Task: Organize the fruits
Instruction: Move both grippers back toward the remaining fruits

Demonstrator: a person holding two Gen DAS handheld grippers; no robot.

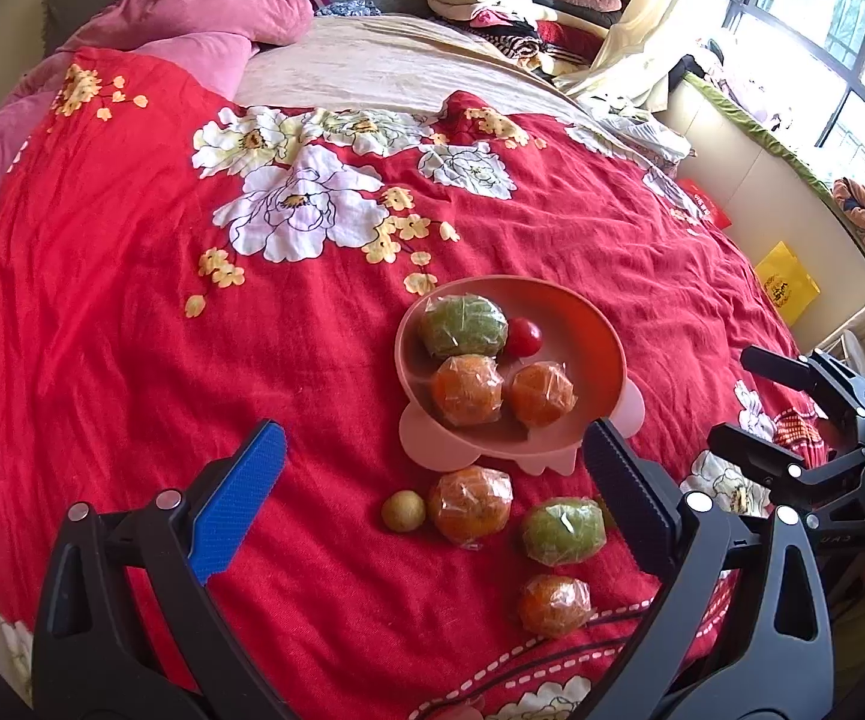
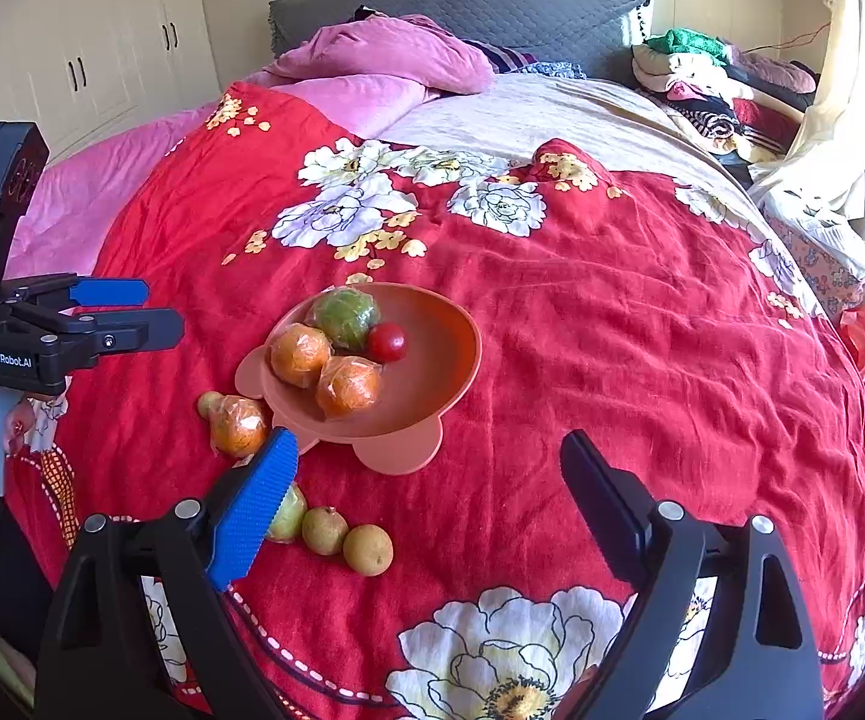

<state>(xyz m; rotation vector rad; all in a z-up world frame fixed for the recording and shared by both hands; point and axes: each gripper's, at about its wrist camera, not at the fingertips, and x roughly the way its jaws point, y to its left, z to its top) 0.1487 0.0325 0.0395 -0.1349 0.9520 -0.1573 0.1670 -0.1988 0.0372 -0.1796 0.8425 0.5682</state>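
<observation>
A pink bowl [image 1: 582, 324] [image 2: 438, 360] sits on the red flowered bedspread. It holds a wrapped green fruit [image 1: 462, 326], a cherry tomato [image 1: 522, 337] and two wrapped oranges [image 1: 466, 390] [image 1: 540, 394]. Loose on the spread in front lie a wrapped orange [image 1: 471, 504], a small tan fruit [image 1: 402, 512], a wrapped green fruit [image 1: 563, 531] and another orange [image 1: 554, 605]. Two tan fruits [image 2: 324, 530] [image 2: 368, 549] lie near my right gripper's blue finger. My left gripper [image 1: 432, 438] hangs open above the loose fruit, holding nothing. My right gripper [image 2: 429, 450] stands wide open and empty before the bowl.
Pink quilts [image 1: 192, 18] and a grey headboard [image 2: 492, 0] lie at the far end of the bed. Folded clothes [image 1: 510, 6] are piled at the far right. A yellow bag [image 1: 786, 291] sits on the floor by the window wall. White wardrobes [image 2: 102, 48] stand at left.
</observation>
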